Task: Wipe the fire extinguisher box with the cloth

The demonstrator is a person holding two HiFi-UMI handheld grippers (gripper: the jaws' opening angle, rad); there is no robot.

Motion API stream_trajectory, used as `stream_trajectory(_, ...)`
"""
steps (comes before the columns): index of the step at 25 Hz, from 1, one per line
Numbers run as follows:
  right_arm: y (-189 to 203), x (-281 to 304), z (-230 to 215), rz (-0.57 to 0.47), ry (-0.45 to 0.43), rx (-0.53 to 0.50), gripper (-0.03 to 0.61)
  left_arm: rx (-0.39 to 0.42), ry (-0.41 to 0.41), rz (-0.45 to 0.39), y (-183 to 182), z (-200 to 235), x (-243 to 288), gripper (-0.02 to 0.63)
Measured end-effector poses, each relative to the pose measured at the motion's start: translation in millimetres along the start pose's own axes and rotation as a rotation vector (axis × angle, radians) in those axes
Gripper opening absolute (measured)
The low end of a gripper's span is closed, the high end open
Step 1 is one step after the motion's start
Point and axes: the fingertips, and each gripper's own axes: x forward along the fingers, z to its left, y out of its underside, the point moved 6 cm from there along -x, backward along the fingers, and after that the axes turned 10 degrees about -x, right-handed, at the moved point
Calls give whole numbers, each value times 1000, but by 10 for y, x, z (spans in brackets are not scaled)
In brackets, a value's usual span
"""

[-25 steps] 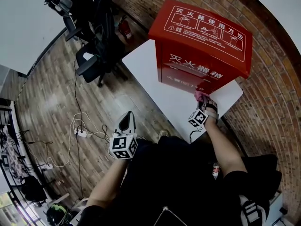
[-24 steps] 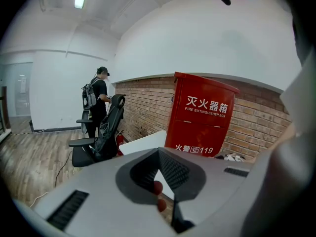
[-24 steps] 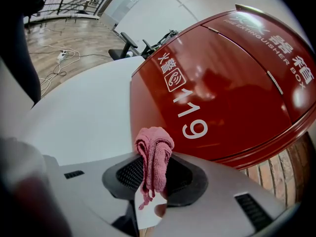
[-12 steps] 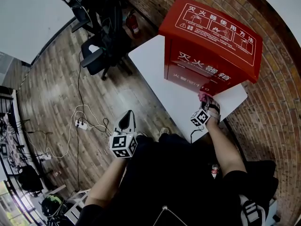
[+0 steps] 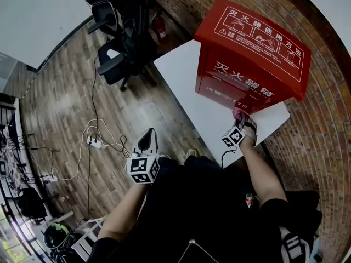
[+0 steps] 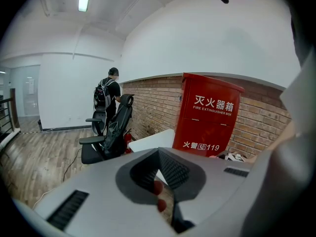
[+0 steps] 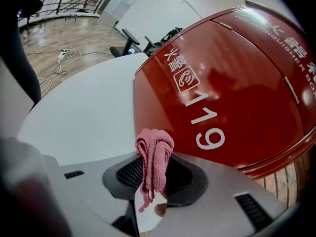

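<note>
The red fire extinguisher box stands on a white table against a brick wall. My right gripper is shut on a bunched pink cloth at the foot of the box's front. In the right gripper view the cloth sticks up between the jaws of that gripper, just short of the box near its white "119". My left gripper hangs over the wooden floor, well left of the table. In its own view the gripper is shut on nothing, and the box is far ahead.
Black office chairs stand beyond the table's far left corner, with a small red extinguisher by the wall. Cables and a power strip lie on the floor. A person stands far off. The brick wall bounds the right.
The head view has swung a little, so the box sits slightly further right in it. Both grippers hold nearly the same places, and the cloth stays in the right one.
</note>
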Motion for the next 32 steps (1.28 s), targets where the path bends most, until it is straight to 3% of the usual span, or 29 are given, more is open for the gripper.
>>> stream_trajectory(32, -783, 12, -124, -19, -26, -28, 114, -69, -57, -49, -125, 546, -181, 28)
